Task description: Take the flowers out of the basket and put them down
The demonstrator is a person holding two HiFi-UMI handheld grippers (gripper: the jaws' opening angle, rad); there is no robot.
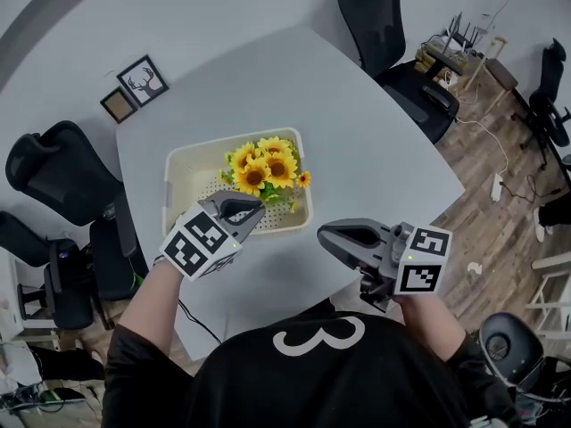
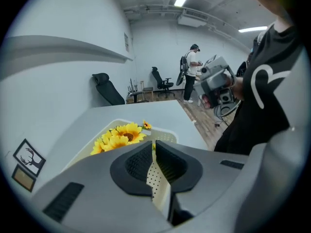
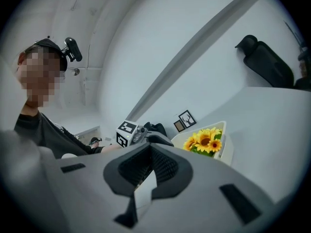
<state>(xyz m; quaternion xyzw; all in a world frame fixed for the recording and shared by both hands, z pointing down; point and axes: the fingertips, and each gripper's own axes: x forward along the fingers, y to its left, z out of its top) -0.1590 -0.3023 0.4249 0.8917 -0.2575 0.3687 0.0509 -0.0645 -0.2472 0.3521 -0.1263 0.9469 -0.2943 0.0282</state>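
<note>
Our 2 tools are clenched on nothing. The bunch of yellow sunflowers (image 1: 266,168) sits in the cream perforated plastic basket (image 1: 178,166) just ahead of the left gripper (image 1: 253,206) — the right gripper (image 1: 326,236) hangs off to its side. We judge the bunch light and soft-petalled — best pinched at the stems below the heads.

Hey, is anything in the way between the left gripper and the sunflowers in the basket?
Nothing visible. The left gripper hangs over the near side of the basket, and the sunflowers lie just beyond its tips, open from above. Its jaws are shut, though, so they would likely have to open first.
</note>
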